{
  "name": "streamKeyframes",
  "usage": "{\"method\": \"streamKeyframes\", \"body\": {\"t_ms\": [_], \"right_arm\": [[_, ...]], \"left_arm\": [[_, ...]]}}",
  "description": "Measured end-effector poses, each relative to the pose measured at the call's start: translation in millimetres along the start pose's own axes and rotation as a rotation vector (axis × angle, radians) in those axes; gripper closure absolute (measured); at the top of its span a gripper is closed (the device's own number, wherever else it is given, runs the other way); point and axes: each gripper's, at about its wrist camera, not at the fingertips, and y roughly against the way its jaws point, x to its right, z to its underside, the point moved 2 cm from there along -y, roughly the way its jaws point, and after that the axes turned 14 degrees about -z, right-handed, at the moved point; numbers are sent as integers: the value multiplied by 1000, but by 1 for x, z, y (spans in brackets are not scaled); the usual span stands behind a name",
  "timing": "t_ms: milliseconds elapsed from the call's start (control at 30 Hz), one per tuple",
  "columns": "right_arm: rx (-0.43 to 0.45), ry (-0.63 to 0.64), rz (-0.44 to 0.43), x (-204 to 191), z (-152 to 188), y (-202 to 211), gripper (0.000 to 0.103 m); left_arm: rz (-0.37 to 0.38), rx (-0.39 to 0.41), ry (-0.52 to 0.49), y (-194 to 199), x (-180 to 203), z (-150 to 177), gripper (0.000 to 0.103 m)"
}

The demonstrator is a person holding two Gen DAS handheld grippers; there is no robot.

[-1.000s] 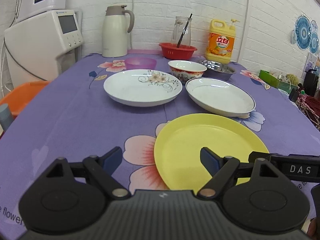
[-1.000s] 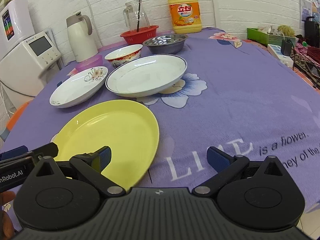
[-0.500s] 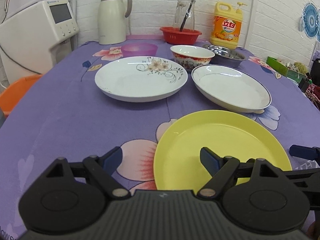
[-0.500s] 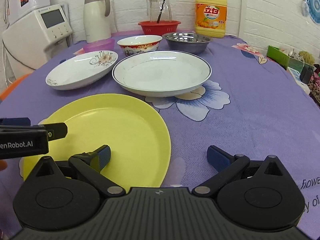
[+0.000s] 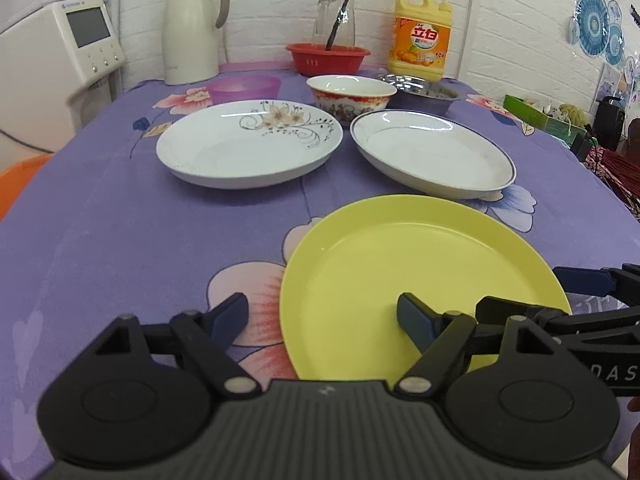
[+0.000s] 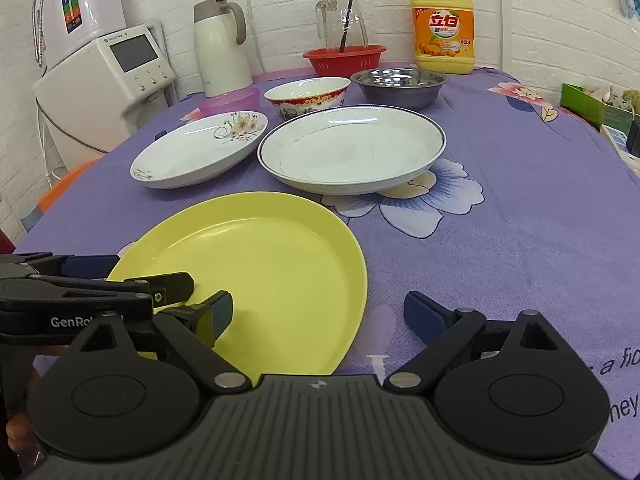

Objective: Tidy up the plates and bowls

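A yellow plate (image 5: 420, 272) (image 6: 256, 276) lies nearest on the purple tablecloth. My left gripper (image 5: 322, 316) straddles its near left rim. Its jaws are closing, with the rim between them but the pads not on it. My right gripper (image 6: 320, 314) is open over the plate's near right rim. Each gripper shows in the other's view, low over the plate. Behind stand a floral white plate (image 5: 248, 144), a blue-rimmed white plate (image 5: 432, 152), a red-patterned bowl (image 5: 352, 94), a steel bowl (image 5: 420, 94) and a purple bowl (image 5: 244, 88).
Along the back wall stand a cream thermos jug (image 5: 192, 28), a red basket (image 5: 328, 58) holding a glass jug, and a yellow detergent bottle (image 5: 422, 36). A white appliance (image 5: 60, 60) is at the left. A green box (image 5: 540, 116) sits at the table's right edge.
The left view has come closer to the yellow plate and its jaws have narrowed a little. The right view has rolled level, and the two grippers now sit nearer each other over the plate.
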Motion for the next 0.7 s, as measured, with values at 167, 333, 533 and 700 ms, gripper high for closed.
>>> {"method": "streamKeyframes", "body": {"t_ms": [167, 333, 533, 700], "right_arm": [[5, 68, 24, -8, 3, -2, 0], [14, 40, 44, -13, 4, 0, 4], [42, 66, -1, -44, -5, -4, 4], [29, 115, -108, -83, -13, -29, 4]], "left_arm": [[23, 33, 5, 4, 6, 3, 40], [24, 29, 8, 6, 3, 2, 43], [-29, 23, 93, 16, -40, 3, 41], [-131, 21, 147, 23, -85, 8, 41]]}}
